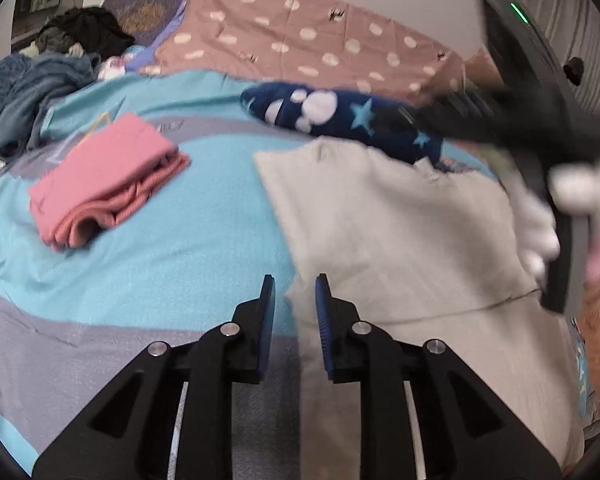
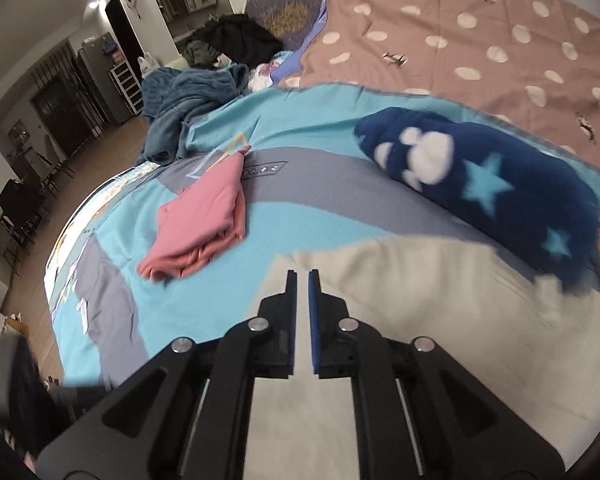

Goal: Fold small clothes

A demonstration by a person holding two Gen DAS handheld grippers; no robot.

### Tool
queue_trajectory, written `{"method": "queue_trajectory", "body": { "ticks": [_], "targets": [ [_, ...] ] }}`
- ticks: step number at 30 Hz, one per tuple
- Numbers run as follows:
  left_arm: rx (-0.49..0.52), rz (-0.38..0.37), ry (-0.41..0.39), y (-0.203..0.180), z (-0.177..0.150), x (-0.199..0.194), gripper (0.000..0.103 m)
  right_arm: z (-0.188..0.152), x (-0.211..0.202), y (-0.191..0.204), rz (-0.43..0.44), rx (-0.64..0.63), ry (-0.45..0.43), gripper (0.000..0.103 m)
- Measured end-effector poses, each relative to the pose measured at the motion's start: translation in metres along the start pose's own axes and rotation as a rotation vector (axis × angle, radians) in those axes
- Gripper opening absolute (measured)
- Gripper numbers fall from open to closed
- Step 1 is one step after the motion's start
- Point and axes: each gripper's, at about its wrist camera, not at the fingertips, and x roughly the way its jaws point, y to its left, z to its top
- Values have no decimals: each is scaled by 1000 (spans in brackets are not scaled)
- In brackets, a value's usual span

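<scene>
One bed (image 1: 148, 272) carries everything, its cover banded in turquoise and grey; along its far edge lies a dusty-pink sheet (image 1: 300, 40) with white spots, and beyond that a pale wall; the right wrist view shows a dim room past the bed's left edge, with a wooden floor (image 2: 32, 264) and dark furniture. A pale grey garment (image 1: 400, 232), the largest of the clothes, lies spread flat on the bed's near right part; a navy fleece piece (image 1: 340, 120) with white blobs and light-blue stars lies just beyond it, touching or overlapping its far edge. A heap of blue and black clothes (image 1: 40, 80) sits at the bed's far left corner; a folded pink garment (image 1: 104, 184) rests left of the grey one, well apart from it. The left gripper (image 1: 295, 284) hovers at the grey garment's near left edge, fingers a small gap apart with nothing between them; the right gripper (image 2: 302, 276) hangs above the same garment's far left corner, its fingers nearly closed with a thin slit showing, gripping no cloth; blurred, it also crosses the right side of the left wrist view.
</scene>
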Motion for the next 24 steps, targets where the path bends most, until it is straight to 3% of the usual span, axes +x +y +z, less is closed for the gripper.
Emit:
{"method": "queue_trajectory", "body": {
  "ticks": [3,5,8,9,10,12,14,18,20,24],
  "targets": [
    [14,-100,-29,-14,10,-8,27,-51,-53,-33,16,65,-15,18],
    [34,-124,4,-30,12,2,37,-91,-78,-61,16,150,-15,20],
    [68,-29,154,-44,8,59,37,-144,-80,-100,-41,297,44,25],
    [70,-5,182,-44,2,74,37,-159,-72,-115,-83,350,91,16],
    [87,-2,137,-48,2,75,40,-175,-71,-129,-59,402,55,3],
    [102,23,147,-54,5,74,41,-195,-74,-148,52,480,-50,0],
    [136,60,149,-61,3,75,43,-198,-75,-151,77,517,-58,0],
    [165,72,157,-67,3,77,51,-188,-79,-134,-6,423,-46,0],
    [150,97,151,-71,3,73,54,-186,-94,-134,-10,422,-66,8],
    [144,90,133,-91,2,66,65,-205,-156,-167,-24,495,-208,25]
  ]
}}
